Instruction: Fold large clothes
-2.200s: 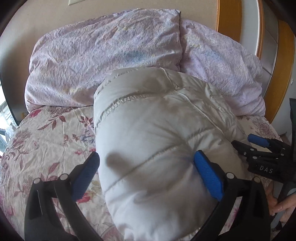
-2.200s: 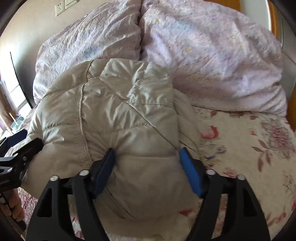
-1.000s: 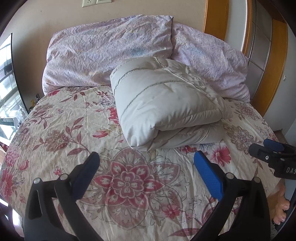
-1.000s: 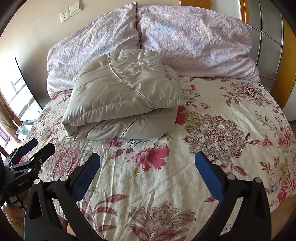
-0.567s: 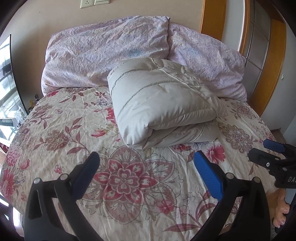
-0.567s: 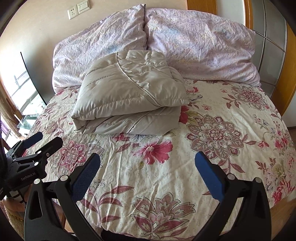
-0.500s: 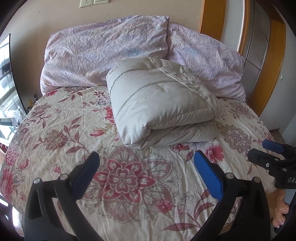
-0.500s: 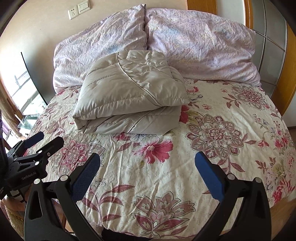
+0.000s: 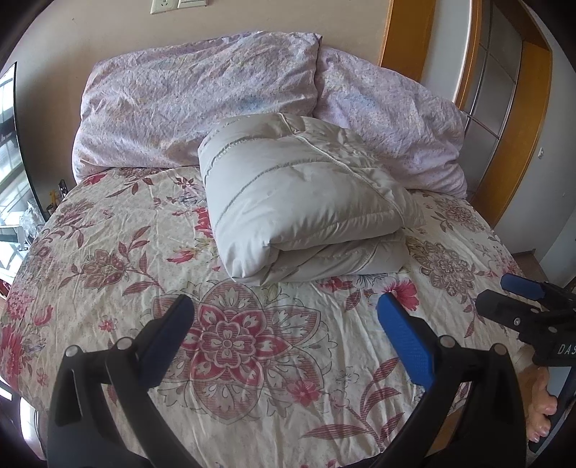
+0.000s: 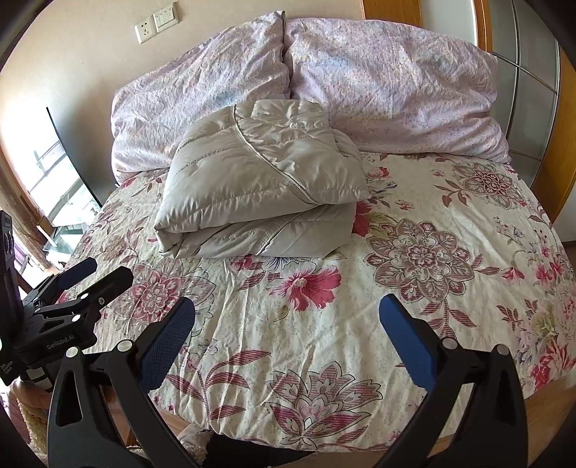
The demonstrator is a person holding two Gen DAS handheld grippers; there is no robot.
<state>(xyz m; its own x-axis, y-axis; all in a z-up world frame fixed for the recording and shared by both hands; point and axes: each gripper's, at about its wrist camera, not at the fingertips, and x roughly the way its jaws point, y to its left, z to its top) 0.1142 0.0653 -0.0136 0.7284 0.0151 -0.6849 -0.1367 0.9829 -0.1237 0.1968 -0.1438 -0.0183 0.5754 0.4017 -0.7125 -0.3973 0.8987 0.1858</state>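
The left hand-held gripper hovers over the foot of the bed, its blue-padded fingers spread wide with nothing between them. The right hand-held gripper hangs the same way, fingers spread and empty, above the flowered bedspread. In the left view the right one shows at 3 o'clock, with a person's fingers curled around its handle at 4 o'clock. In the right view the left one sits at 9 o'clock. Ahead of both, toward 12 o'clock, the folded grey puffer jacket lies on the bedspread, its far edge touching two lilac pillows propped against the beige wall. A wall socket sits above the pillows, a window at 9 o'clock, wood-framed panels at 2 o'clock.
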